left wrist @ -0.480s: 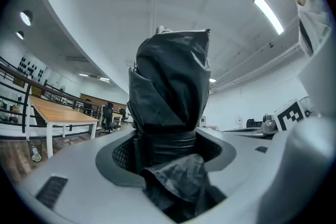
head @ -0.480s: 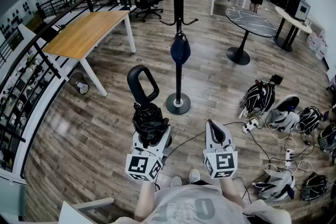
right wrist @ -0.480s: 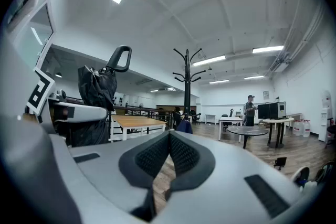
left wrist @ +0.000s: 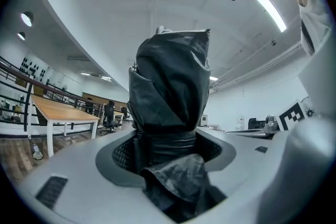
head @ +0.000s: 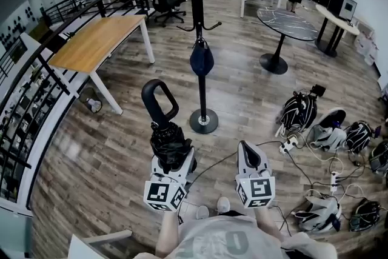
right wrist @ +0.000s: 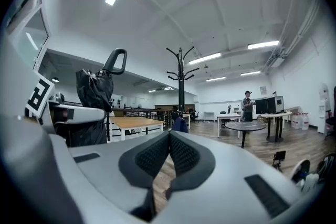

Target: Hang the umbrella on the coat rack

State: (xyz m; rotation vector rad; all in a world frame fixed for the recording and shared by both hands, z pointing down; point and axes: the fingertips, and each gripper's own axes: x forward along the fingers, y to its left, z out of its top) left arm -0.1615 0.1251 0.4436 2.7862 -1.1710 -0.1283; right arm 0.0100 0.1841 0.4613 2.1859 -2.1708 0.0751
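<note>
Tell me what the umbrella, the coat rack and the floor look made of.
Umbrella: black canopy, likely thin synthetic fabric, creased with a faint sheen; its loop handle looks like matte plastic or rubber. Coat rack: probably black painted metal, given the slim pole and curved hooks. Floor: wood-look planks with grain and a satin gloss; wood or laminate, can't tell.

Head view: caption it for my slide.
Left claw holds folded black loop-handled umbrella before black coat rack; right claw shut.
</note>
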